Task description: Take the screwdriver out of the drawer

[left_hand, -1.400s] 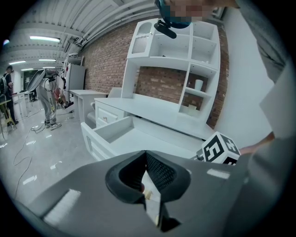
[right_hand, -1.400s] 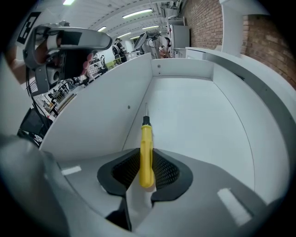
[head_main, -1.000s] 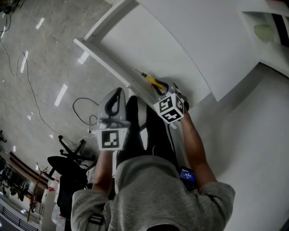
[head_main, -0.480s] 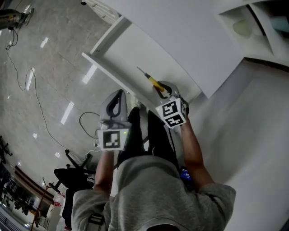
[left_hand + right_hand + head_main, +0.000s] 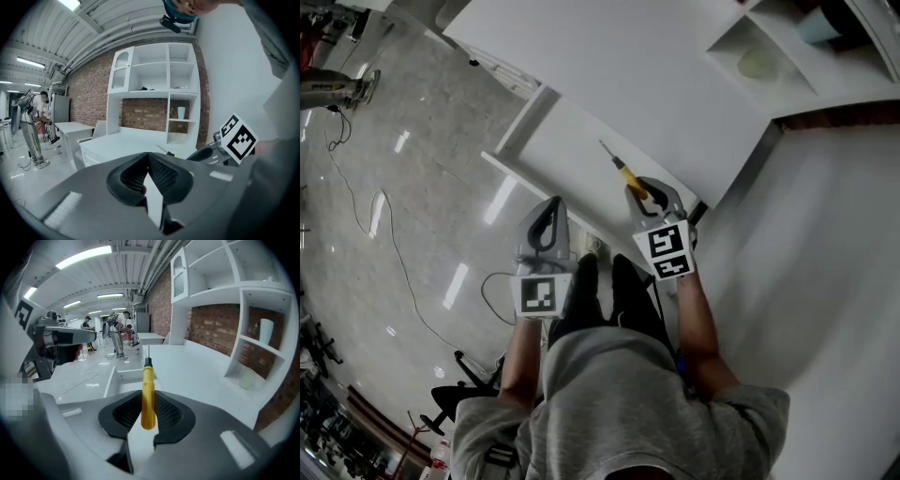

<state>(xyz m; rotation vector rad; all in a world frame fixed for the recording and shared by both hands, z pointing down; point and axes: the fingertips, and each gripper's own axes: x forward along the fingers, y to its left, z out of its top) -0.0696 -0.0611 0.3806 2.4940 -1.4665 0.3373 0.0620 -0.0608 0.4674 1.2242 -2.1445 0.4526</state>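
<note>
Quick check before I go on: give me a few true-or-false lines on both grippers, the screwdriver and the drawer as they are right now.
1. The right gripper is closed on the yellow handle of the screwdriver. True.
2. The left gripper is gripping the front of the drawer. False: its jaws are together on nothing, and it is apart from the drawer.
3. The screwdriver lies loose on the drawer floor. False: the right gripper holds it, with the metal shaft pointing away from the person.
4. The drawer stands pulled open. True.
</note>
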